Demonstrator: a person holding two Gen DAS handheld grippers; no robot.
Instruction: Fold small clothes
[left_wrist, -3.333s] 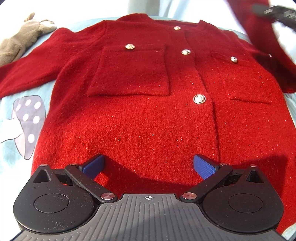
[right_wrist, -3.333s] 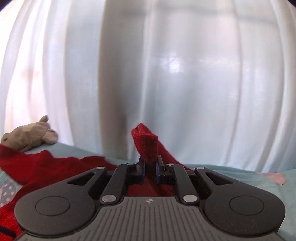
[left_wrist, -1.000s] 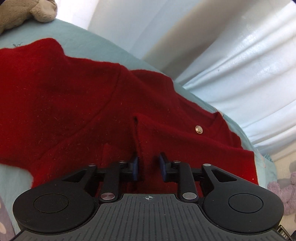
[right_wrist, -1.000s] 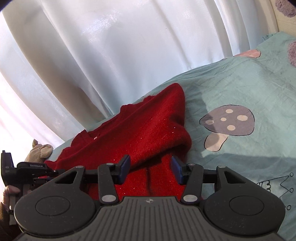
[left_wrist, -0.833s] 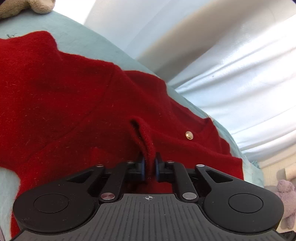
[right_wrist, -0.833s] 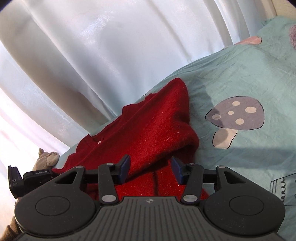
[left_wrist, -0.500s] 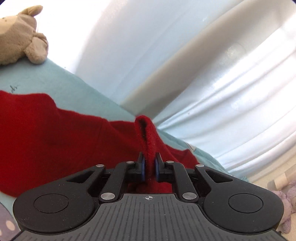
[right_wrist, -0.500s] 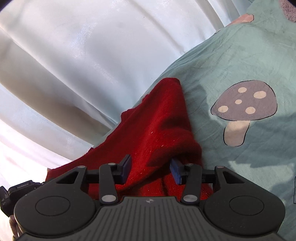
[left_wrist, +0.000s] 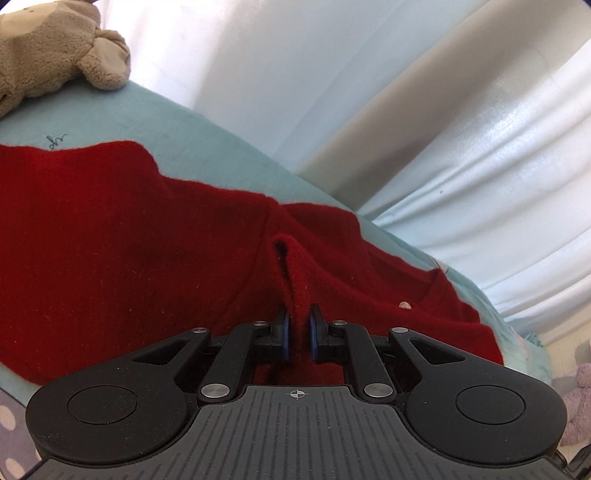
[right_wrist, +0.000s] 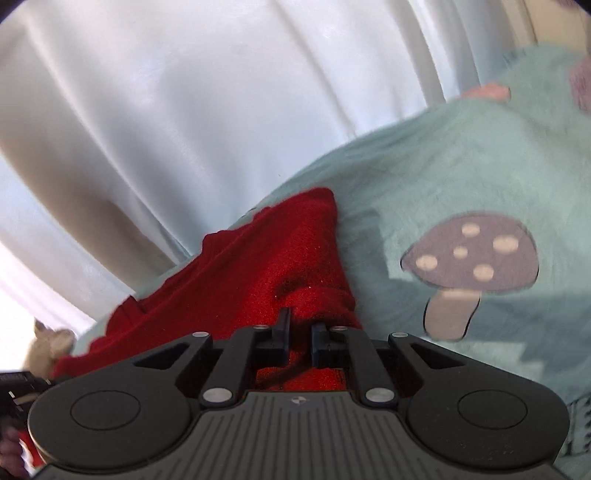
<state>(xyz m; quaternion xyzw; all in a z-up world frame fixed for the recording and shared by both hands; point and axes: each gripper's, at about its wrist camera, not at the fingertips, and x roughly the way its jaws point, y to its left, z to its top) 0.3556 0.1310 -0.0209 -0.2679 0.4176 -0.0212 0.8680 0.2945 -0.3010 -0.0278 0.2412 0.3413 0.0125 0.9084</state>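
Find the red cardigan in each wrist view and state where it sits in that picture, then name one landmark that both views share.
Left wrist view: the red cardigan fills the left and centre, a raised fold pinched in the left tool.
Right wrist view: the cardigan lies centre-left, its near edge between the fingers of the right tool.
Shared landmark: the white curtain behind the teal bedsheet.
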